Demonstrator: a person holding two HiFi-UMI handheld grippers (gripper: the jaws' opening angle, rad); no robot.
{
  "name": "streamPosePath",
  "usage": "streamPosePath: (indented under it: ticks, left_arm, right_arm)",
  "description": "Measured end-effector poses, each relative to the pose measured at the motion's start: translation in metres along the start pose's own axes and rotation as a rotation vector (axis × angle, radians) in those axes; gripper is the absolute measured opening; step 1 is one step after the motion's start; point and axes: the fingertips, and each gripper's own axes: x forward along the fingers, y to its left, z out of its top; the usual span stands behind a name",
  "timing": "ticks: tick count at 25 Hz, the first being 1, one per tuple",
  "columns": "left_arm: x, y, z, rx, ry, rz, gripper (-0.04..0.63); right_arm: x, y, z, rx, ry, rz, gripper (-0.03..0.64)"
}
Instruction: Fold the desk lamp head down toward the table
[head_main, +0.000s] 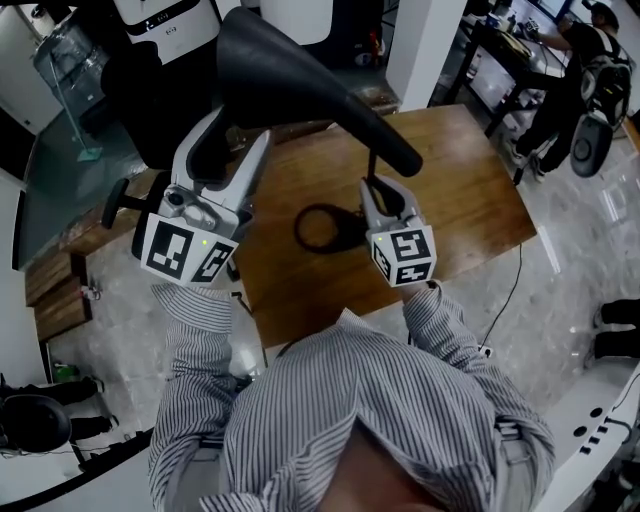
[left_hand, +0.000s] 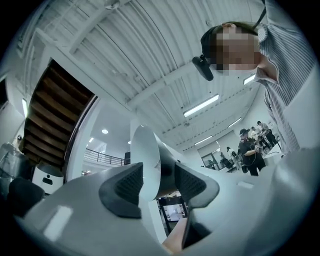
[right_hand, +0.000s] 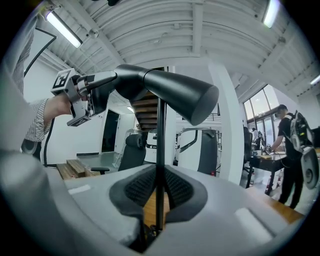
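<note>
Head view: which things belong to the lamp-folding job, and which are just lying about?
Job: black cone-headed desk lamp, left gripper, right gripper clamped on its thin black stem, brown wooden table.
Lying about: black office chair, stacked brown wooden planks.

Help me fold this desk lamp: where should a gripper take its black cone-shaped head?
Probably the end of the lamp head by the left gripper, approached from that side, jaws across it: that end reaches farthest from the thin black stem, giving leverage.

Right hand-held gripper (right_hand: 157, 192) clamping lamp stem (right_hand: 160, 140), black lamp head (right_hand: 170, 90) above, left hand-held gripper (right_hand: 100, 92) at rim
</note>
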Motion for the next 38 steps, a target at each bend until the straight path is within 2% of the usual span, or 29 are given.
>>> streamPosePath:
  ticks: [1, 6, 13, 18, 22, 24, 26, 30, 32, 35, 38]
  left_arm:
    - [0.001, 0.0, 0.001, 0.009, -0.002, -0.002, 0.171]
    - [0.004, -0.012, 0.001, 0.026, -0.007, -0.034, 0.089]
    - [0.003, -0.012, 0.003, -0.028, 0.011, -0.073, 0.079]
    - [-0.006, -0.009, -0.014, -0.118, 0.048, -0.071, 0.074]
    - [-0.018, -0.007, -0.033, -0.196, 0.031, -0.054, 0.069]
    - [-0.025, -0.006, -0.045, -0.255, 0.021, -0.04, 0.067]
    - [-0.033, -0.007, -0.061, -0.348, -0.002, -0.024, 0.066]
    - [-0.05, -0.021, -0.108, -0.652, -0.06, 0.025, 0.066]
    - [-0.056, -0.038, -0.133, -0.772, -0.056, 0.037, 0.054]
    - [-0.057, -0.064, -0.163, -0.898, -0.035, 0.027, 0.049]
    - [-0.053, -0.084, -0.18, -0.971, -0.018, 0.015, 0.046]
  right_arm:
    - [0.0, 0.0, 0.0, 0.0, -0.001, 0.001, 0.046]
    - [-0.002, -0.002, -0.001, 0.001, 0.005, 0.025, 0.046]
    - [-0.004, -0.001, 0.0, 0.002, 0.011, 0.039, 0.046]
    - [-0.003, -0.001, -0.001, 0.005, 0.016, 0.059, 0.044]
    - [-0.003, -0.002, -0.001, 0.024, 0.003, 0.066, 0.044]
    - [-0.003, -0.002, -0.001, 0.035, -0.005, 0.078, 0.044]
    - [-0.002, -0.001, -0.001, 0.036, -0.006, 0.083, 0.043]
    - [-0.003, -0.002, -0.002, 0.041, -0.014, 0.082, 0.043]
    - [-0.005, -0.002, -0.002, 0.046, -0.022, 0.078, 0.043]
    - [-0.004, -0.002, -0.002, 0.051, -0.033, 0.068, 0.043]
    - [-0.004, -0.001, -0.003, 0.059, -0.038, 0.064, 0.043]
